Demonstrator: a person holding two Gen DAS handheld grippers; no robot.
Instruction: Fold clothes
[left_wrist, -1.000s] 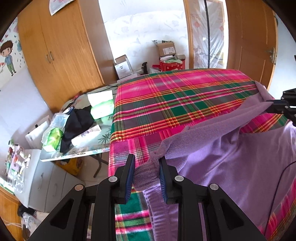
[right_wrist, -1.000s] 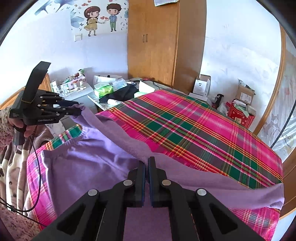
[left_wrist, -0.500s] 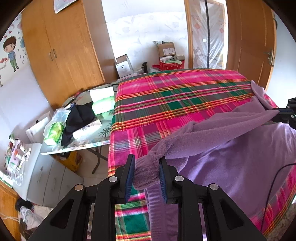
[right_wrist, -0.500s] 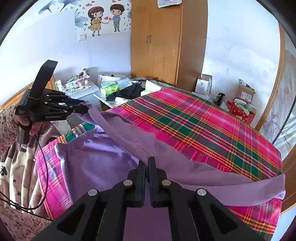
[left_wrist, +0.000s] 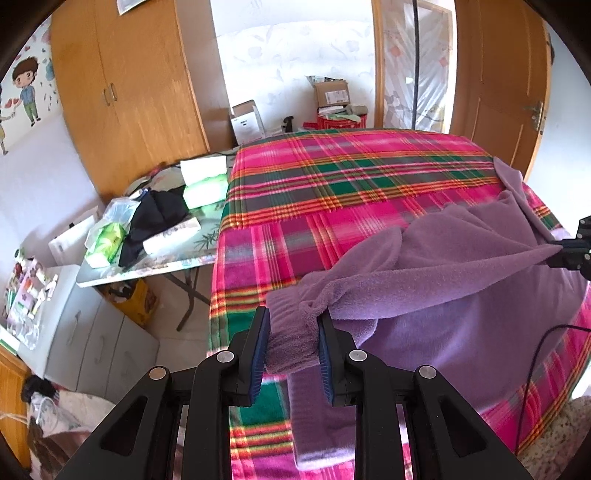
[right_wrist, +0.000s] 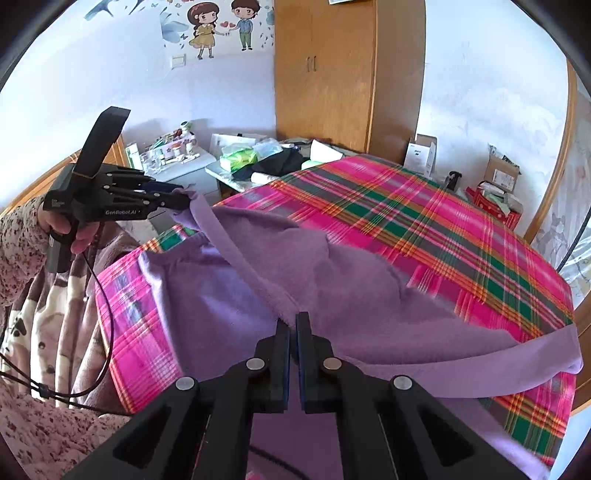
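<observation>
A purple fleece garment (left_wrist: 454, 295) lies on the bed's pink and green plaid cover (left_wrist: 332, 177), its top layer lifted and folded over. My left gripper (left_wrist: 291, 332) is shut on a thick bunched cuff of the garment near the bed's near left corner. In the right wrist view my right gripper (right_wrist: 293, 325) is shut on the garment's (right_wrist: 351, 288) folded edge, and the fabric runs taut from it to the left gripper (right_wrist: 181, 201), which a hand (right_wrist: 70, 229) in a flowered sleeve holds. The right gripper (left_wrist: 570, 253) shows at the left wrist view's right edge.
Left of the bed a folding table (left_wrist: 147, 266) carries tissue packs, bags and dark cloth. A grey drawer cabinet (left_wrist: 92, 339) stands nearer, a wooden wardrobe (left_wrist: 140, 92) behind. Cardboard boxes (left_wrist: 245, 122) sit beyond the bed, next to a door (left_wrist: 498, 74). A black cable (left_wrist: 535, 354) hangs at right.
Both grippers have drawn the lifted fleece layer back toward the near edge of the bed. More bare plaid now shows beyond the garment. Both grips are unchanged.
</observation>
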